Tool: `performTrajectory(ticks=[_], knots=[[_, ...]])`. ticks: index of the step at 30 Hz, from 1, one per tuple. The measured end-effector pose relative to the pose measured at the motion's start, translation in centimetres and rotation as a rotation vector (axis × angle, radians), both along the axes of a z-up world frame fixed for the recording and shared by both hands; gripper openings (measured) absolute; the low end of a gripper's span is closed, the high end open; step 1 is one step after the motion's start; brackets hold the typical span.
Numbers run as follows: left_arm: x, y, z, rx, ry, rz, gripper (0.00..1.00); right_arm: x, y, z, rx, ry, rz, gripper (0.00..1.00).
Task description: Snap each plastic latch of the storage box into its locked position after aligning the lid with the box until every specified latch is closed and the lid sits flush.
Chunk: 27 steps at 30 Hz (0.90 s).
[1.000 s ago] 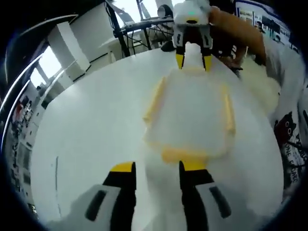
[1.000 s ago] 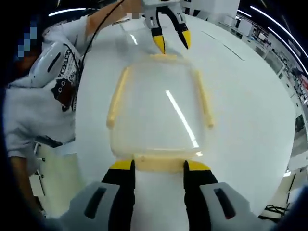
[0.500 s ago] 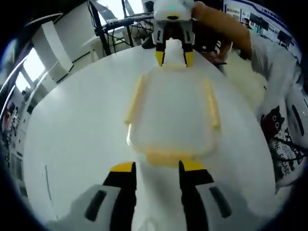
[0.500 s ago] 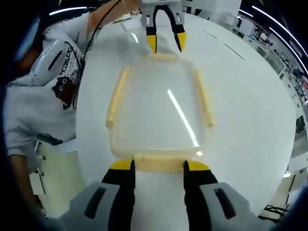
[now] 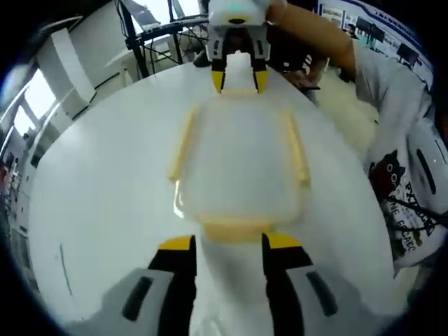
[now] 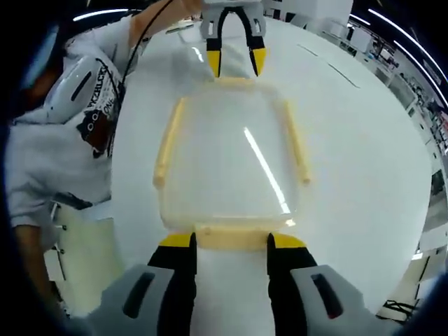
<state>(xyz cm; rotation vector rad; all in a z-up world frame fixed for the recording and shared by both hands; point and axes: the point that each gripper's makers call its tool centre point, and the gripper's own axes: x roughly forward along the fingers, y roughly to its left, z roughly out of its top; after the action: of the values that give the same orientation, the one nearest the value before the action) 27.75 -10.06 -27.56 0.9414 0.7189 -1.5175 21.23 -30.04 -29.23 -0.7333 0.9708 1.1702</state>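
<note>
Item: clear rectangular plastic storage box (image 6: 231, 157) with pale yellow latches, lid on, resting on the round white table (image 6: 364, 154).

Writing: print on the person's white T-shirt (image 6: 91, 105) is visible in both views but too blurred to read. None legible on the box.

Right gripper (image 6: 231, 241), black-and-yellow tipped: jaws spread apart, straddling the near yellow end latch (image 6: 231, 236), holding nothing. It also appears in the left gripper view (image 5: 239, 78) at the box's far end.

Left gripper (image 5: 227, 243): jaws likewise parted, tips just beside the opposite end latch (image 5: 234, 229), empty. Seen in the right gripper view (image 6: 233, 61), it hangs just beyond the far end.

Long side latches (image 6: 168, 143) lie along both flanks.

Change: in the left gripper view the box sits slightly nearer and more centred than half a second ago; the right gripper view is nearly unchanged.
</note>
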Motion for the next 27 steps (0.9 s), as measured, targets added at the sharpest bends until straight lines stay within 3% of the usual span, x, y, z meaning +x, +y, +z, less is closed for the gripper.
performTrajectory(ticks=[5,15,22,27], knots=[[-0.3,0.1,-0.2,0.009,0.018,0.012,0.45,0.0,0.0,0.0,0.001,0.0,0.0,0.38],[-0.6,-0.7,-1.1,0.005,0.042,-0.016,0.43,-0.1,0.3,0.0,-0.004,0.003,-0.006,0.38],[-2.1,-1.3,-1.8,0.018,0.048,-0.074,0.41,0.0,0.5,0.1,0.012,0.0,-0.026,0.39],[-2.7,-1.3,-2.1,0.031,0.047,-0.074,0.41,0.0,0.6,0.0,-0.008,0.005,-0.02,0.39]])
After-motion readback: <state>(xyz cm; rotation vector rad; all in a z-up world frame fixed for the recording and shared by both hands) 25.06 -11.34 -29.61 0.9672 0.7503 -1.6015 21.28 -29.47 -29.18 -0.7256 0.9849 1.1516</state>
